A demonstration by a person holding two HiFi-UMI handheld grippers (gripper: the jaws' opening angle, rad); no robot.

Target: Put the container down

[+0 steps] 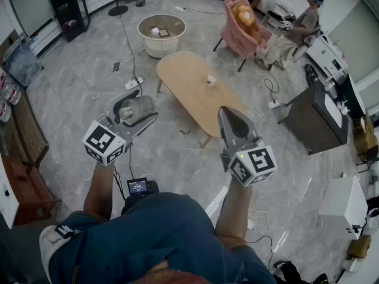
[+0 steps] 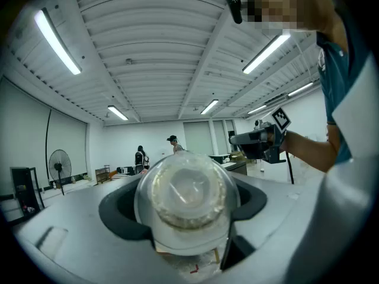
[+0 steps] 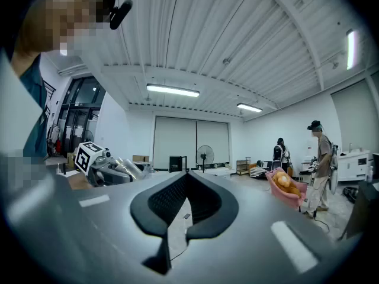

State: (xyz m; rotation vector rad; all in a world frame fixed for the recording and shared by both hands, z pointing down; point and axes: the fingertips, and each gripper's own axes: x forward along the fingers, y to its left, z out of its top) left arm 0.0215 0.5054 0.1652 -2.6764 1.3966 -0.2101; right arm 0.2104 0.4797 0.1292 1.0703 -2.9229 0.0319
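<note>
A clear round plastic container (image 1: 135,107) is in my left gripper (image 1: 145,105), whose jaws are shut on its sides and hold it in the air well above the floor. In the left gripper view the container (image 2: 186,197) fills the space between the dark pads (image 2: 121,218), bottom facing the camera. My right gripper (image 1: 225,111) hangs beside it on the right, jaws shut with nothing in them; its tips (image 3: 187,175) meet in the right gripper view. From there the left gripper (image 3: 103,167) with the container (image 3: 127,169) shows at the left.
A long oval wooden table (image 1: 195,90) with a small white object (image 1: 210,80) stands ahead. Behind it are a round white table (image 1: 161,34) and a pink chair (image 1: 243,25) with an orange plush. A seated person (image 1: 296,31) is at the far right, near a dark cabinet (image 1: 317,117). Cables cross the floor.
</note>
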